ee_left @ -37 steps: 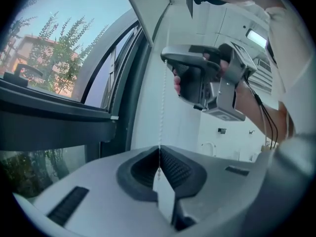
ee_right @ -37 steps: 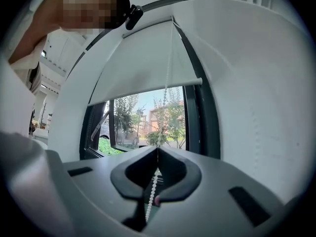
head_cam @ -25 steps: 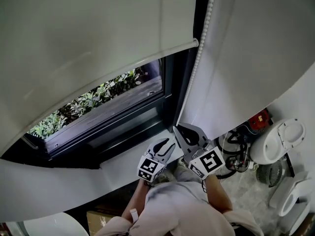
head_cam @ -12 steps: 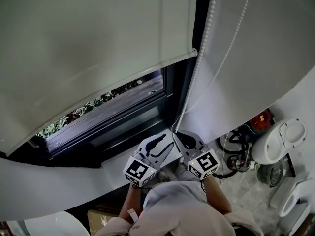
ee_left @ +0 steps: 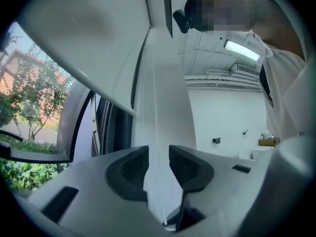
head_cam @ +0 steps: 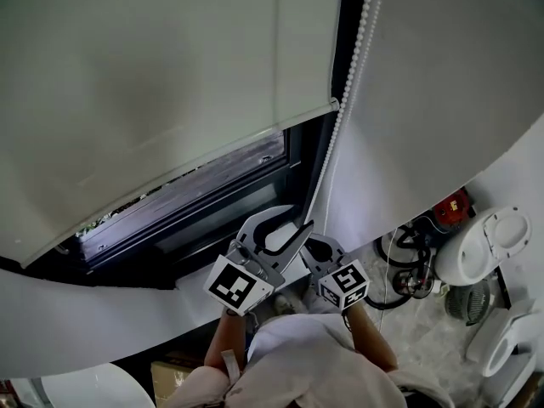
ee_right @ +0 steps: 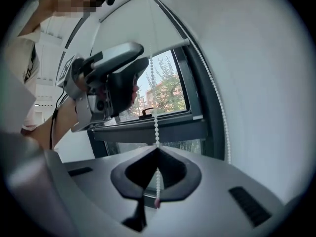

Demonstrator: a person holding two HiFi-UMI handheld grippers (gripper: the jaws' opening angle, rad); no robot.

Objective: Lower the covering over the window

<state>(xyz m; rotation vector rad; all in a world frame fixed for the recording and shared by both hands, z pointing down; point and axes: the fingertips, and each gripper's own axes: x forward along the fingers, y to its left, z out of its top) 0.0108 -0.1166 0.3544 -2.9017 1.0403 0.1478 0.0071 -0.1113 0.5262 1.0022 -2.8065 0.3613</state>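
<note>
A pale roller blind [head_cam: 170, 75] covers most of the dark-framed window [head_cam: 204, 189]; its bottom bar [head_cam: 255, 136] hangs above a narrow strip of glass. The white bead chain [head_cam: 357, 58] drops along the frame's right side. My right gripper [head_cam: 314, 245] is shut on the chain [ee_right: 156, 127], whose end dangles below the pads. My left gripper [head_cam: 285, 228] is raised beside it, higher up. Its jaws [ee_left: 159, 159] have just been closing but still stand apart, with a faint strand of the chain running through the gap untouched. The left gripper [ee_right: 113, 83] also shows in the right gripper view.
The white window sill [head_cam: 200, 291] lies under the grippers. A white wall [head_cam: 442, 100] stands to the right. On the floor at right are a toilet [head_cam: 489, 236], a red tool with cables [head_cam: 446, 206] and a small fan [head_cam: 467, 300].
The blind's bottom bar has come lower, so less glass and greenery shows. My left gripper has risen along the chain. My right gripper has sunk with the chain in it.
</note>
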